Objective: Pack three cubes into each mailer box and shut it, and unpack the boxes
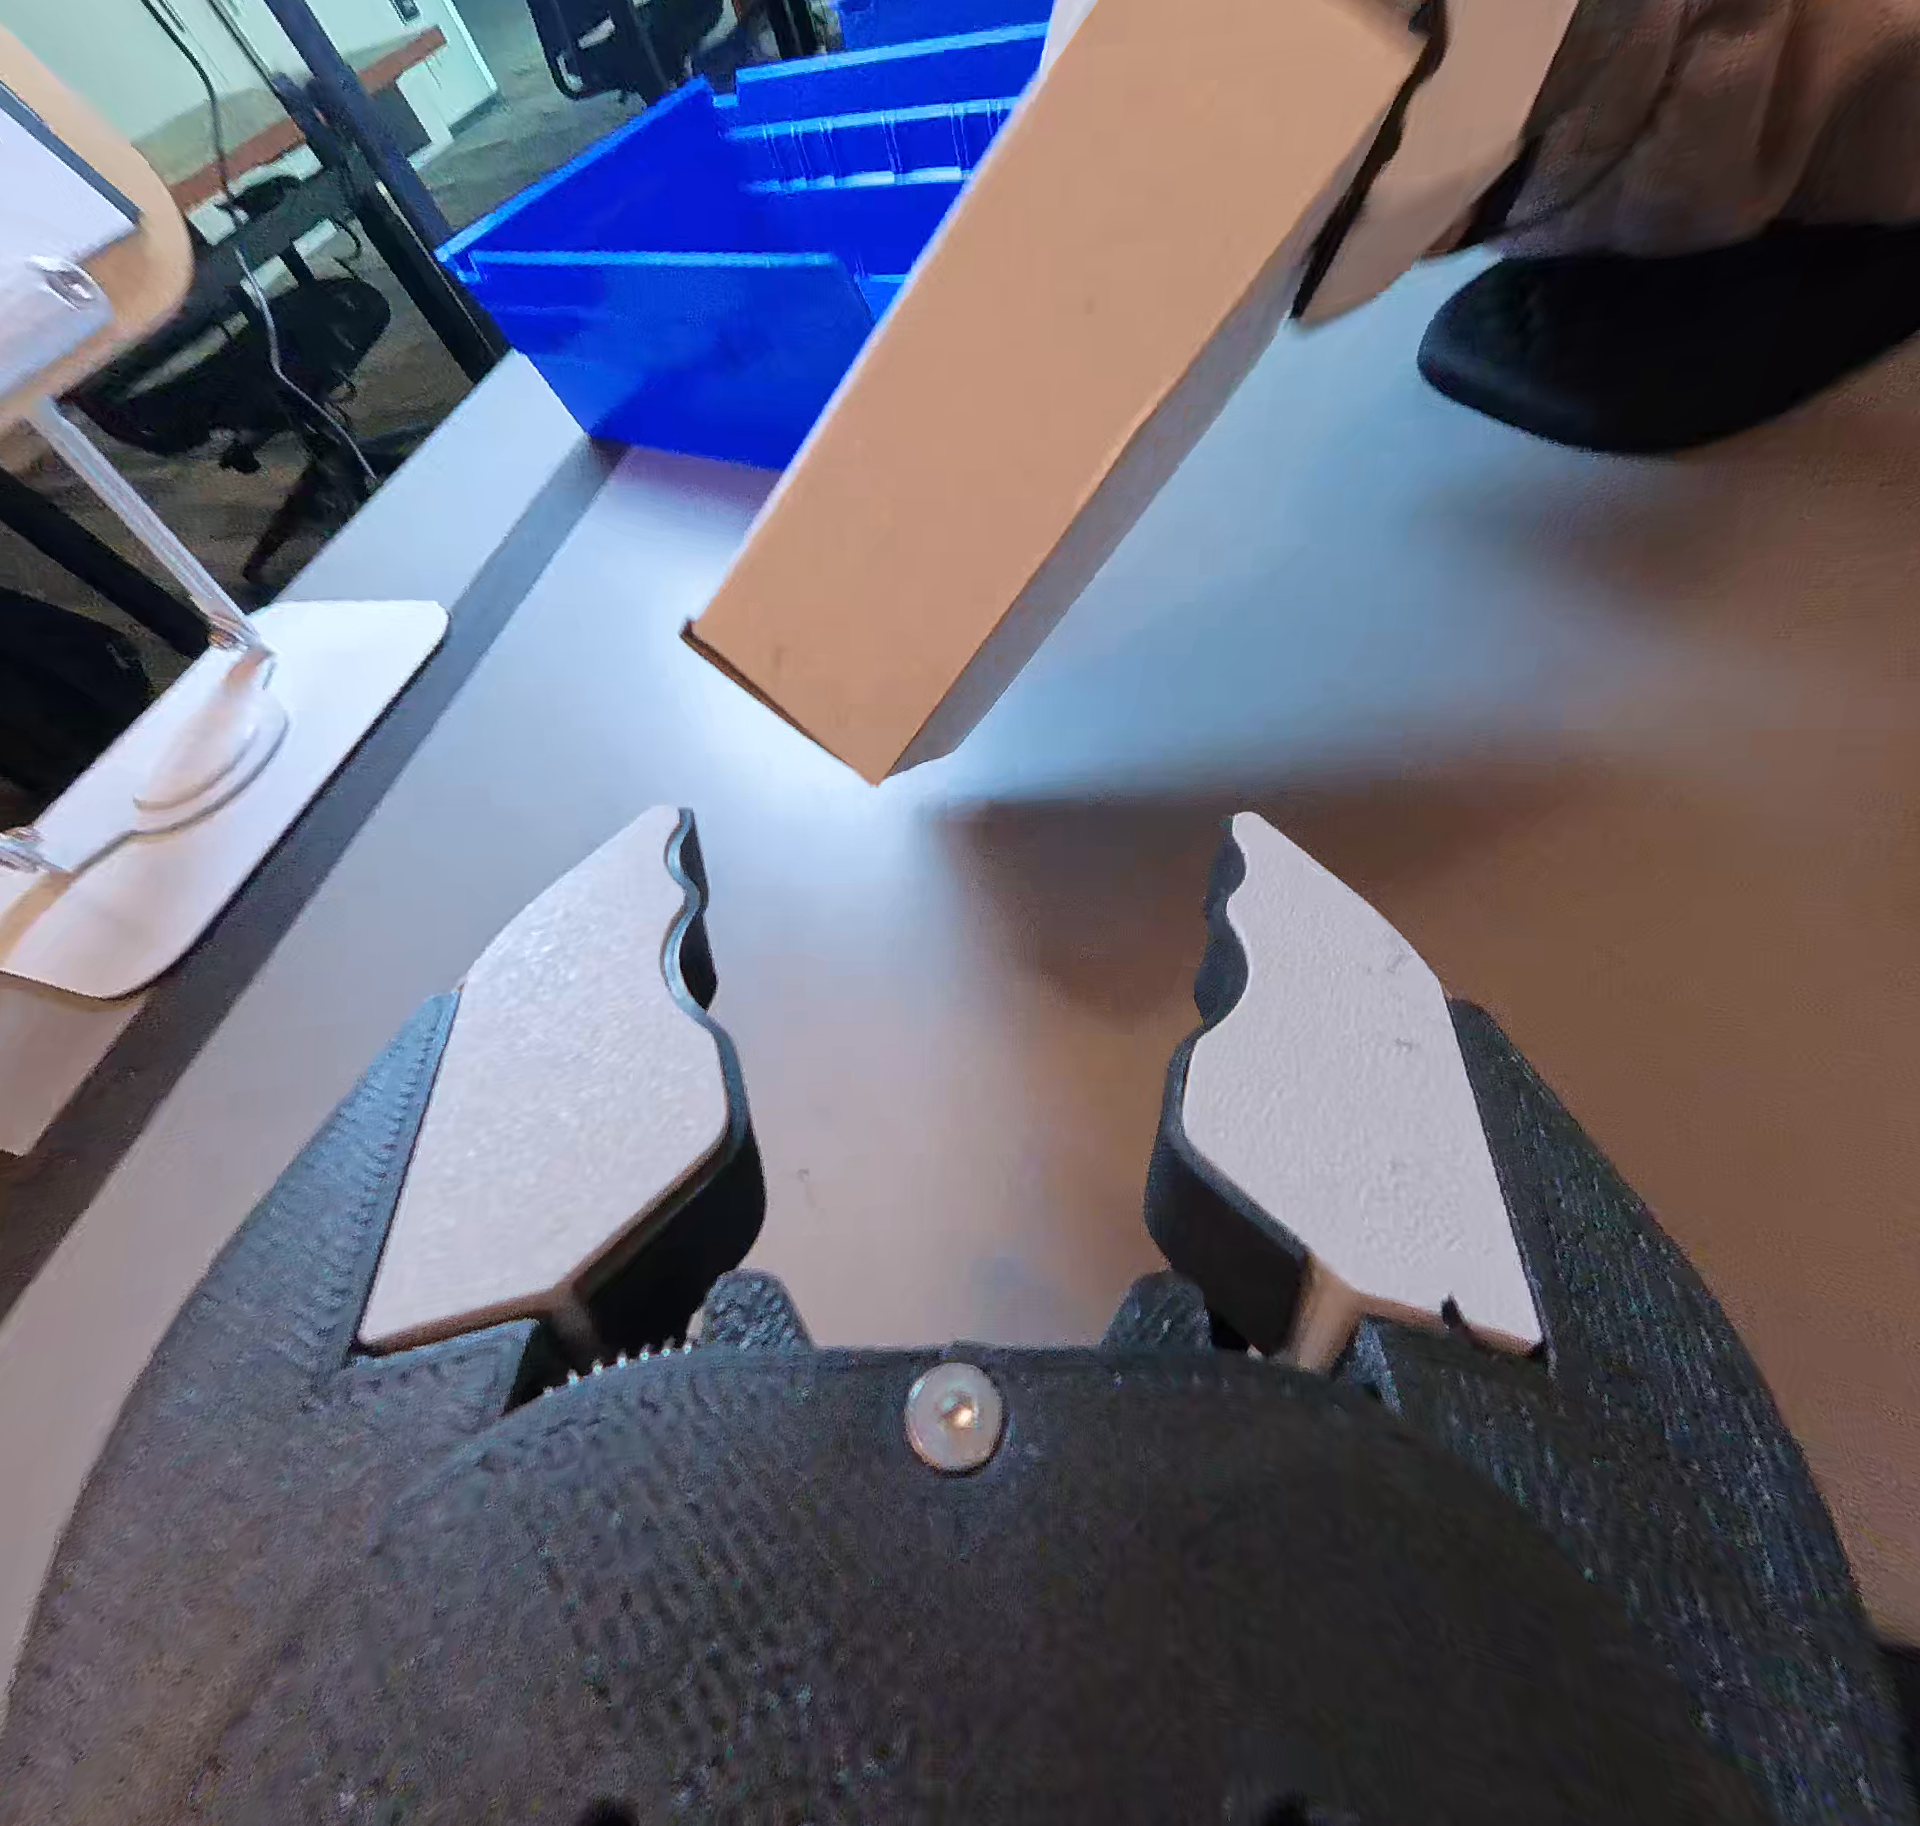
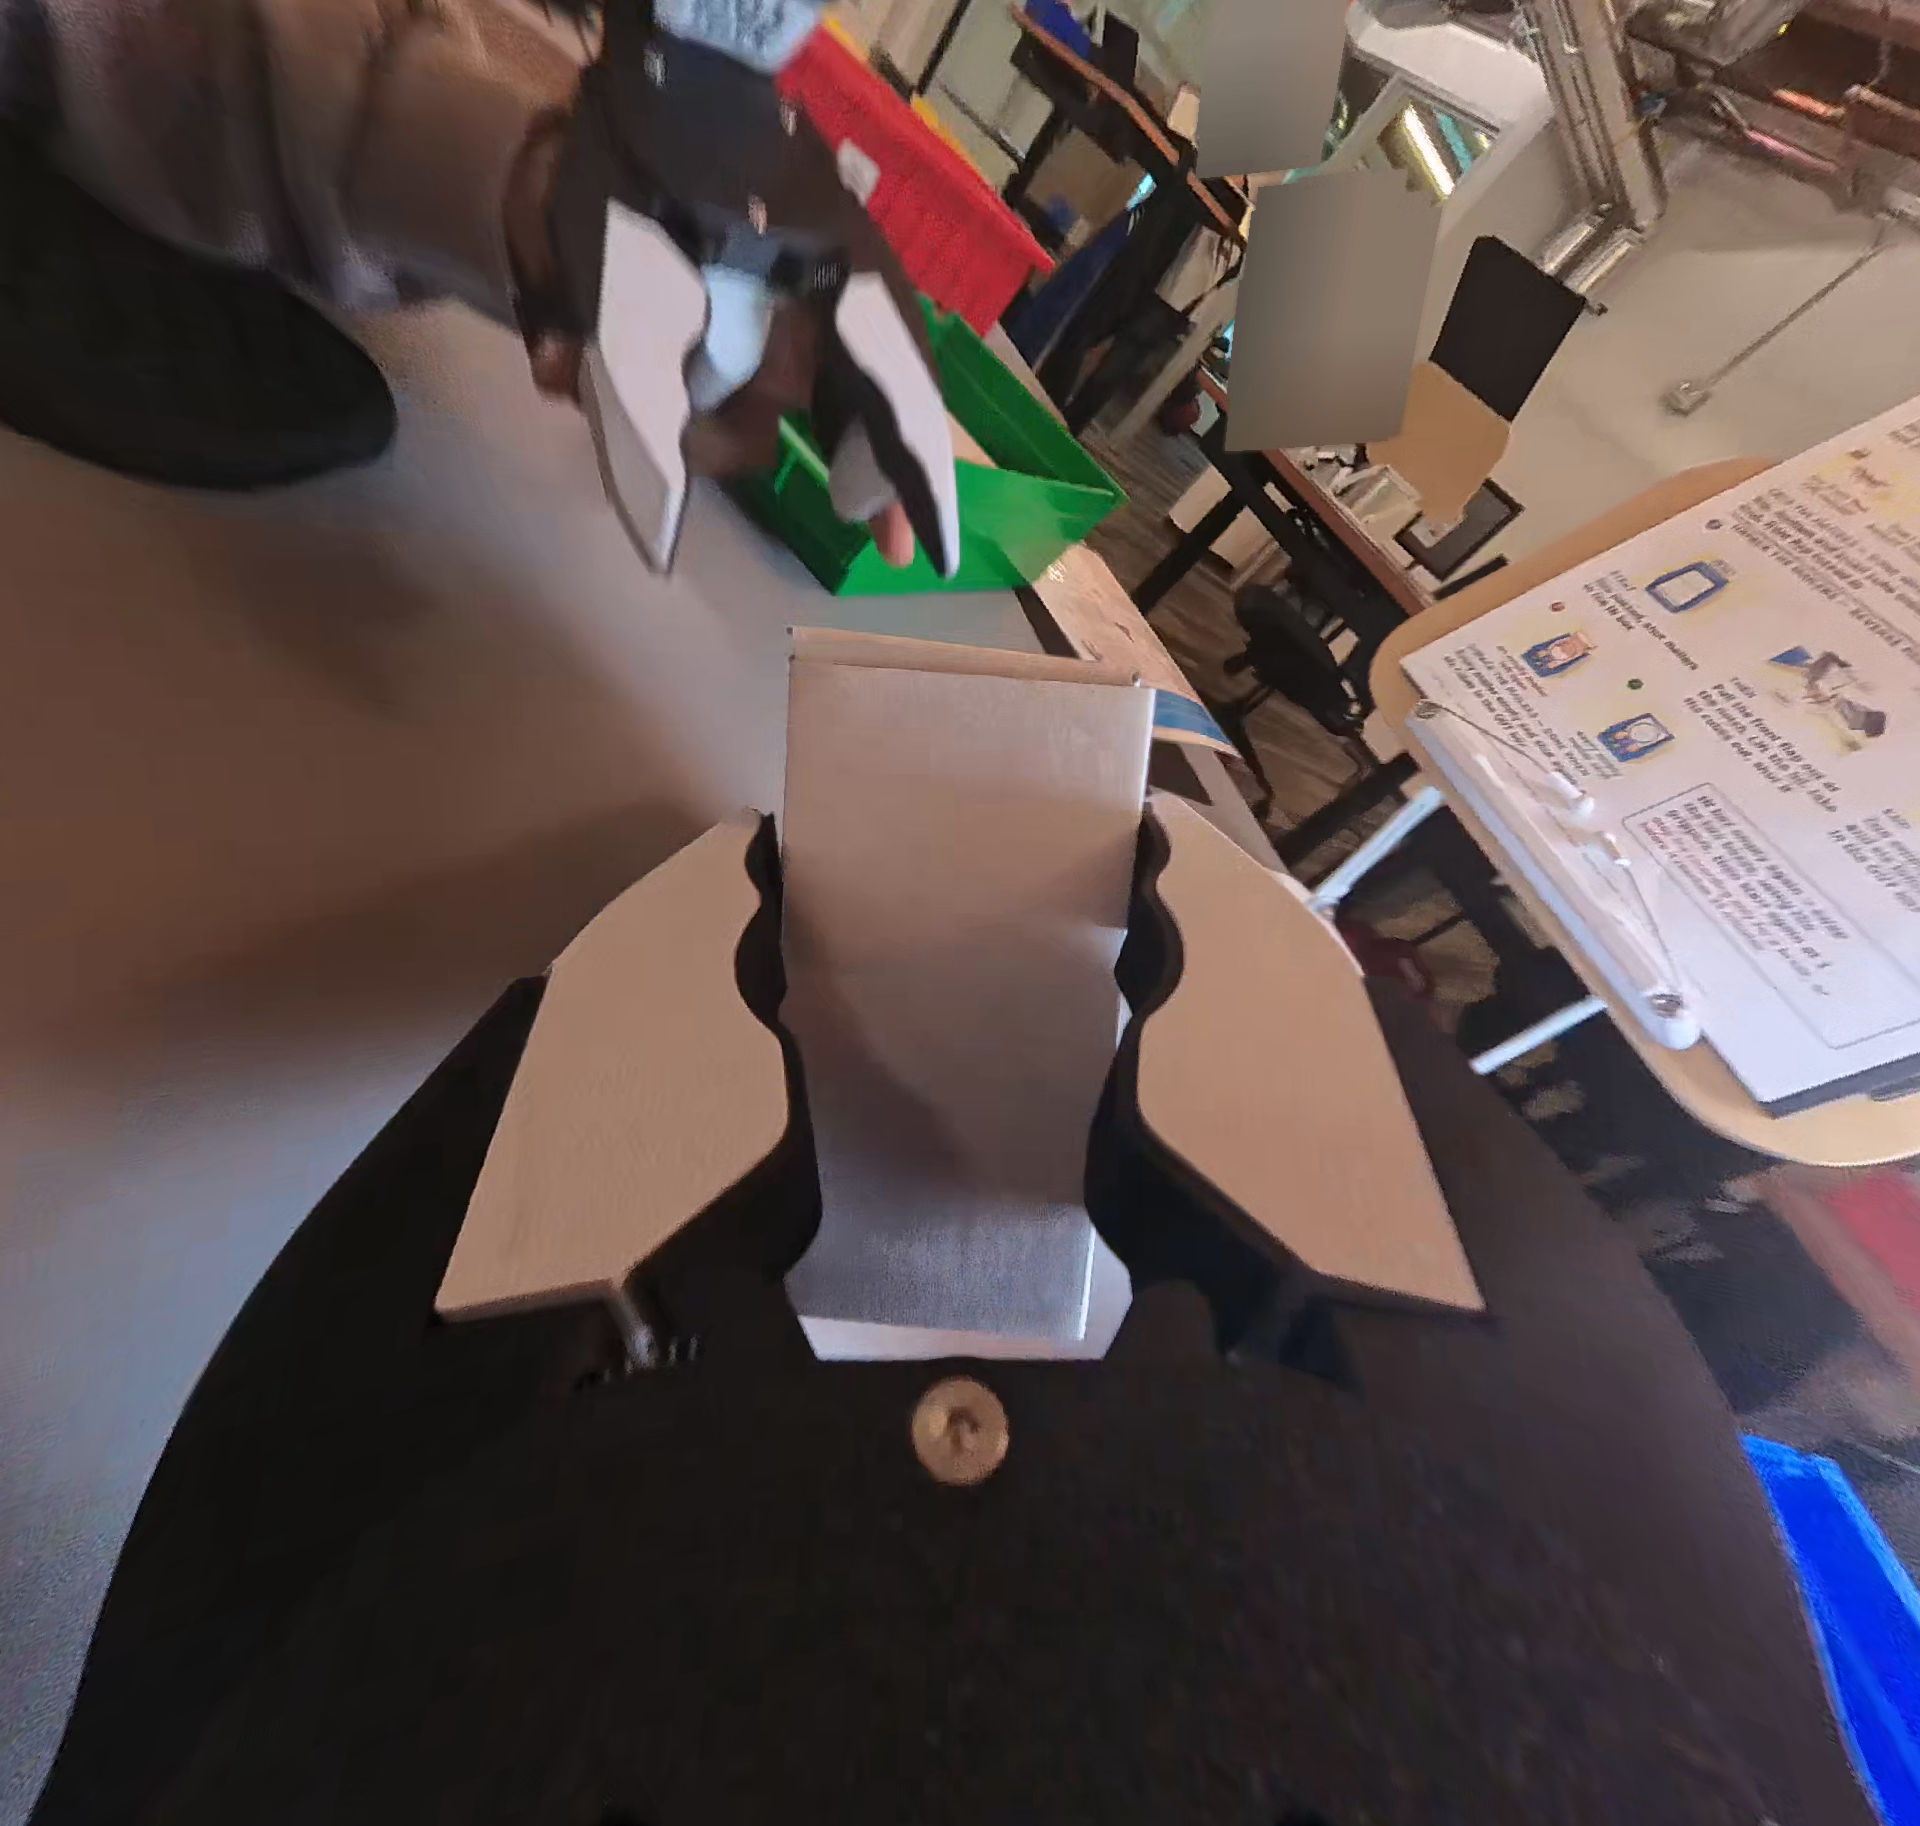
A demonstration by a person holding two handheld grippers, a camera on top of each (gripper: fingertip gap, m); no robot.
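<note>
A closed tan mailer box (image 1: 1039, 405) hangs tilted above the grey table (image 1: 1403, 893), its low corner near the surface. My right gripper holds its far upper end; one finger (image 1: 1455, 135) shows there. In the right wrist view, my right gripper (image 2: 958, 820) is shut on the mailer box (image 2: 956, 966), which runs forward between its fingers. My left gripper (image 1: 961, 826) is open and empty, just short of the box's low corner. It also shows in the right wrist view (image 2: 800, 550), open above the table. No cubes are in view.
Blue bins (image 1: 665, 342) stand at the table's far edge, behind the box. A green bin (image 2: 997, 498) and a red bin (image 2: 904, 176) sit beyond the left gripper. An instruction sheet on a stand (image 2: 1714, 789) is off the table's side, and its base (image 1: 208, 716) shows at left.
</note>
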